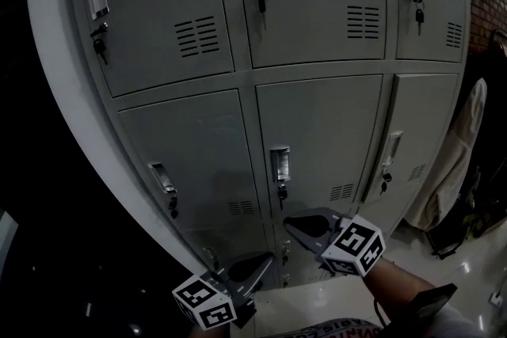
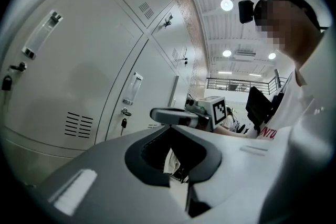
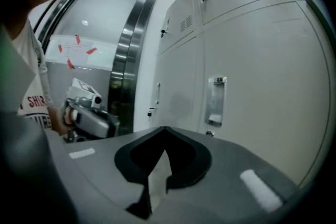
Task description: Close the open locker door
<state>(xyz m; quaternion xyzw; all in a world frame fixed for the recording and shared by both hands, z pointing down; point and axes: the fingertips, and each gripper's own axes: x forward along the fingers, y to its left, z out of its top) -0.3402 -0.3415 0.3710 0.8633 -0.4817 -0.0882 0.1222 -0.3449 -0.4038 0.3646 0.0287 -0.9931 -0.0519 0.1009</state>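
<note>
left gripper (image 1: 268, 257): your jaws are pressed together tip to tip with nothing between them. It sits low, just left of and below your right gripper.
right gripper (image 1: 288, 224): these jaws are also closed and empty. The tips point toward the foot of the middle locker column, and you cannot tell whether they touch the metal there.
open locker door (image 1: 424, 138): it is up and to the right of your right gripper, in the right column of the lower row. Its left edge stands a little out from the frame, and the door is apart from both grippers.
handle (image 1: 393, 146): it sits on the raised left edge of that door, above and to the right of your right gripper, with a key (image 1: 383, 186) hanging just under it.
lockers (image 1: 317, 4): the grey bank stands ahead of both grippers, and its other doors look flush.
gripper spacing: in the left gripper view, your right gripper shows just beyond the left jaws' tips.
</note>
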